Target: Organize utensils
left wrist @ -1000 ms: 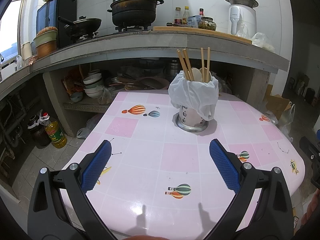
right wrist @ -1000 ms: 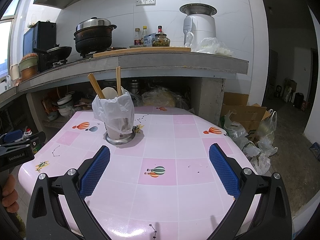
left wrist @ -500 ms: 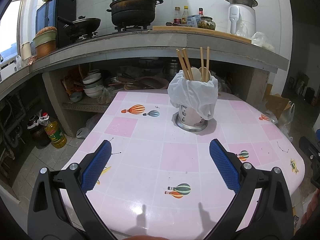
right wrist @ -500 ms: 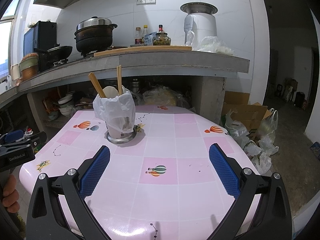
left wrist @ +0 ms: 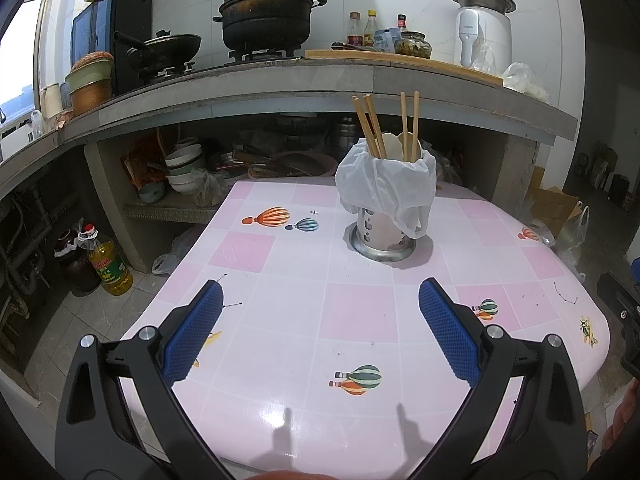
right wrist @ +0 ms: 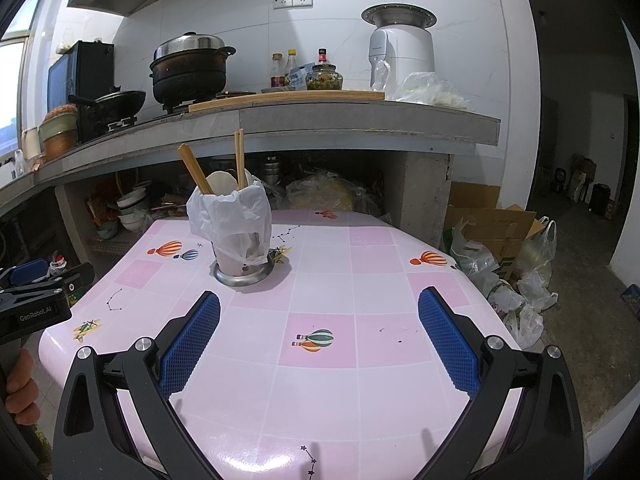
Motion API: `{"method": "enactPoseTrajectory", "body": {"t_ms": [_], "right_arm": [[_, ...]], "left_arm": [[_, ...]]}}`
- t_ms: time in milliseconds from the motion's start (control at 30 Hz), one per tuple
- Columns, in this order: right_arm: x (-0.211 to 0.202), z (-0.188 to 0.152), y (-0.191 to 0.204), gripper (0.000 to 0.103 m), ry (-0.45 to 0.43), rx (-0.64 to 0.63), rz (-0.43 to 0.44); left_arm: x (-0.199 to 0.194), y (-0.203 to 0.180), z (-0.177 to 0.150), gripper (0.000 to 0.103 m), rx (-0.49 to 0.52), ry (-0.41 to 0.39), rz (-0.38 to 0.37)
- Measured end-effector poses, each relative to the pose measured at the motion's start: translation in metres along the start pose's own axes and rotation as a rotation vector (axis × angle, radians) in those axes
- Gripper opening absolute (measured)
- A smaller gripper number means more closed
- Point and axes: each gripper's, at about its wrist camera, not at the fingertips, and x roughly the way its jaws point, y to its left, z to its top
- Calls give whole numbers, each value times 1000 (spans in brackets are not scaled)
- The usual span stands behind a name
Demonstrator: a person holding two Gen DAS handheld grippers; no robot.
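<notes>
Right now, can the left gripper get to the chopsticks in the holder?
Probably yes. The left gripper is open and empty, bare table lies between it and the holder, and the chopsticks stick up above the plastic bag.

Left wrist camera looked forward between its own spread fingers (left wrist: 192, 336) from the near-left edge of the pink table (left wrist: 288, 312), angled down across it toward the stone counter (left wrist: 280, 80) behind. Right wrist camera did the same from the near-right side, facing across the table toward the counter, with the floor and doorway on its right. Both caught the bag-wrapped utensil holder (left wrist: 384, 208) (right wrist: 236, 232) at middle distance, the tabletop and counter; the right view also caught the left gripper's body (right wrist: 36, 304) at its left edge.
</notes>
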Motion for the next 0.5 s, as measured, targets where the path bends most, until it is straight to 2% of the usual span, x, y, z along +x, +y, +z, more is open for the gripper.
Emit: {"method": "enactPoseTrajectory", "body": {"t_ms": [500], "right_arm": [[0, 0, 0, 97, 1, 0, 1]], "left_arm": [[1, -1, -3, 95, 0, 4, -4]]}}
